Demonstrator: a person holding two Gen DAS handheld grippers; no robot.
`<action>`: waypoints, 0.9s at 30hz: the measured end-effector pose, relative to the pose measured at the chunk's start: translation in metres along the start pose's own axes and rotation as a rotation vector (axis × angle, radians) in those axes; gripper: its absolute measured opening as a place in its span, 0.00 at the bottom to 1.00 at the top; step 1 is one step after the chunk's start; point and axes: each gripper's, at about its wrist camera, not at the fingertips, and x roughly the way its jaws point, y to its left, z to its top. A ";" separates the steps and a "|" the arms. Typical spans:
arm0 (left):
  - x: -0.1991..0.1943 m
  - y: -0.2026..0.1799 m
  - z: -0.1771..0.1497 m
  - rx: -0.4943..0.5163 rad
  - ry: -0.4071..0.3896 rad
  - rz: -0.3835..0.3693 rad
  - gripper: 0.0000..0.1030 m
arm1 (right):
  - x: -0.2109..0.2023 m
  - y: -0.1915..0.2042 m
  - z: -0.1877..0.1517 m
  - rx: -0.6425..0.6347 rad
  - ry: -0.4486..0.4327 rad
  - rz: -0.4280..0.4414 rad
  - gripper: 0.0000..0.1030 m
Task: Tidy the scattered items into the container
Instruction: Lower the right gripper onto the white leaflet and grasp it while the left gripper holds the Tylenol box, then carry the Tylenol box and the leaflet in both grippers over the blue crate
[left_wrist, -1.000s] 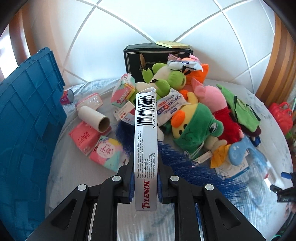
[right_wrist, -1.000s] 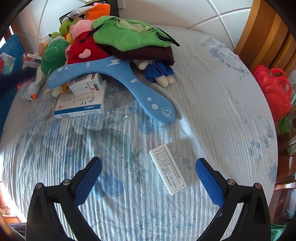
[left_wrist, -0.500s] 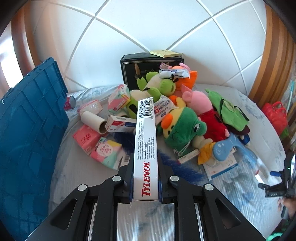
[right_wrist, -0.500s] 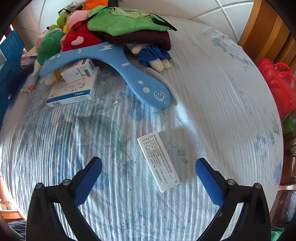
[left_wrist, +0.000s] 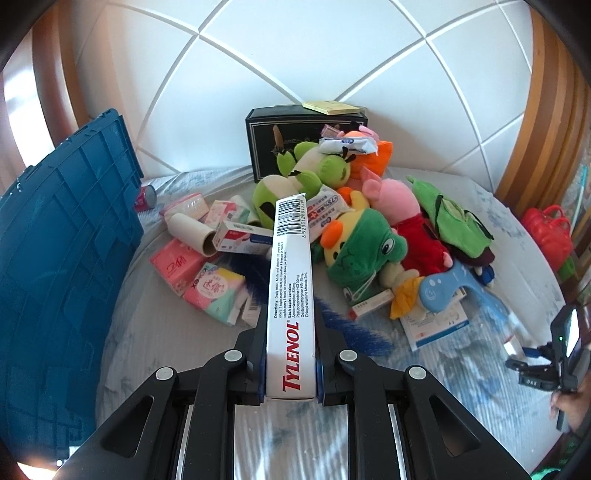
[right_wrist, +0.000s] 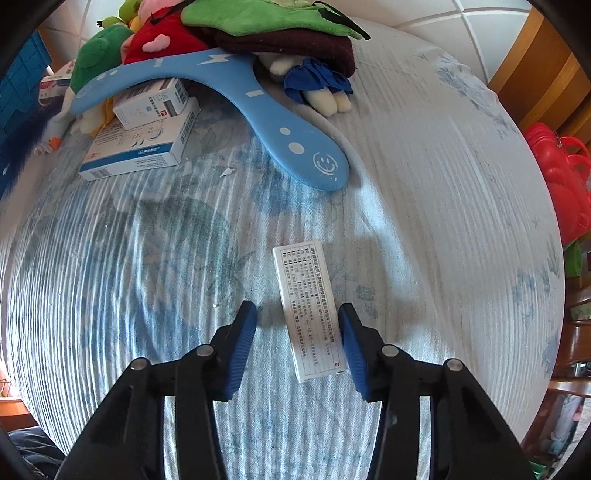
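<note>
White Tylenol box (left_wrist: 291, 299) – red lettering, barcode end.

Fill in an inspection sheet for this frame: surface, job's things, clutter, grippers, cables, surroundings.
Surface: bed sheet, pale with blue print.
Job's things: Tylenol box; white printed box flat on sheet; blue crate at the left in the left wrist view.
Clutter: plush toys, tissue packs, cardboard tube, blue boomerang, black box.
Grippers: left gripper shut on Tylenol box; right gripper closing, fingers straddle white printed box.
Cables: nothing seen.
Surroundings: white padded headboard, red basket.
</note>
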 end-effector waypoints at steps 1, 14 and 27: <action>-0.001 0.000 -0.001 -0.001 -0.001 0.000 0.17 | -0.001 0.002 -0.001 0.000 -0.001 0.007 0.33; -0.022 -0.006 -0.006 0.000 -0.027 -0.016 0.17 | -0.028 0.006 -0.007 0.034 -0.030 0.018 0.26; -0.070 -0.015 -0.003 -0.028 -0.092 -0.047 0.17 | -0.138 0.023 0.010 0.043 -0.194 0.005 0.26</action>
